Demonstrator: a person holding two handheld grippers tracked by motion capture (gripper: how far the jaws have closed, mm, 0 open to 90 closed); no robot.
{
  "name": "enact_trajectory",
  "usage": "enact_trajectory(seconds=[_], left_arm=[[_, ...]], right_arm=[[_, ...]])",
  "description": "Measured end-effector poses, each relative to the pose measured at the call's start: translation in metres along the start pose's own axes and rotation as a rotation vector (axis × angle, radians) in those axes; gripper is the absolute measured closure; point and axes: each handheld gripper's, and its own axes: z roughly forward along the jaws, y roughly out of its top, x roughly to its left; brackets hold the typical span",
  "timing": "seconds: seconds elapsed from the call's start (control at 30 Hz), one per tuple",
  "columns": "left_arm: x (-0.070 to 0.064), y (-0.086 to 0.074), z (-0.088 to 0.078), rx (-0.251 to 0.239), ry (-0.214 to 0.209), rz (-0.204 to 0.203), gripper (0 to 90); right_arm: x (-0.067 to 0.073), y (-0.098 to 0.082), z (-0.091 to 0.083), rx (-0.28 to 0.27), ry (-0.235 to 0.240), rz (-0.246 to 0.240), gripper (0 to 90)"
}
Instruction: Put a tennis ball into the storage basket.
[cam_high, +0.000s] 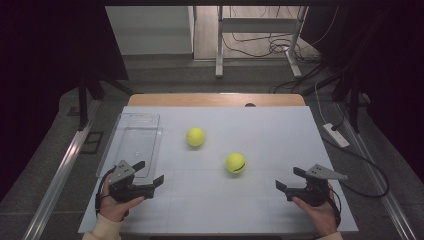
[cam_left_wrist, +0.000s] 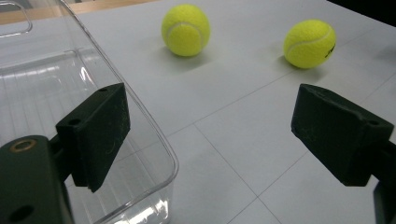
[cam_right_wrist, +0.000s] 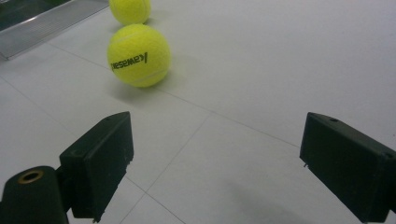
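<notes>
While both grippers are held apart and empty, two tennis balls lie loose on the white table (cam_high: 260, 130).

From the high view, the left gripper (cam_high: 150, 172) is seen at the near left, just beside the clear plastic tray (cam_high: 131, 131), whose long axis runs away from the person; the right gripper (cam_high: 288, 179) is held at the near right, jaws wide. Between them the far ball (cam_high: 195, 136) and the near ball (cam_high: 235, 162) rest apart, round, so no long axis can be told. Through the left gripper view, jaws are spread wide over the tray's corner (cam_left_wrist: 154, 140), nothing gripped. Through the right gripper view, wide jaws are aimed past the near ball (cam_right_wrist: 138, 55), its black lettering turned toward the camera.
</notes>
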Motion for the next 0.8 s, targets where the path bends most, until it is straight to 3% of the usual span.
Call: enact_trajectory(seconds=[0.3, 0.8], left_arm=[[0.0009, 0.0004, -0.0022, -0.004, -0.001, -0.015, 11.8], [0.0008, 0.0007, -0.0033, -0.003, 0.017, -0.012, 11.1]], right_arm=[[0.0025, -0.0004, 0.0034, 0.021, -0.016, -0.031, 10.5], [0.0006, -0.0022, 0.0046, 0.027, -0.03, -0.028, 11.2]])
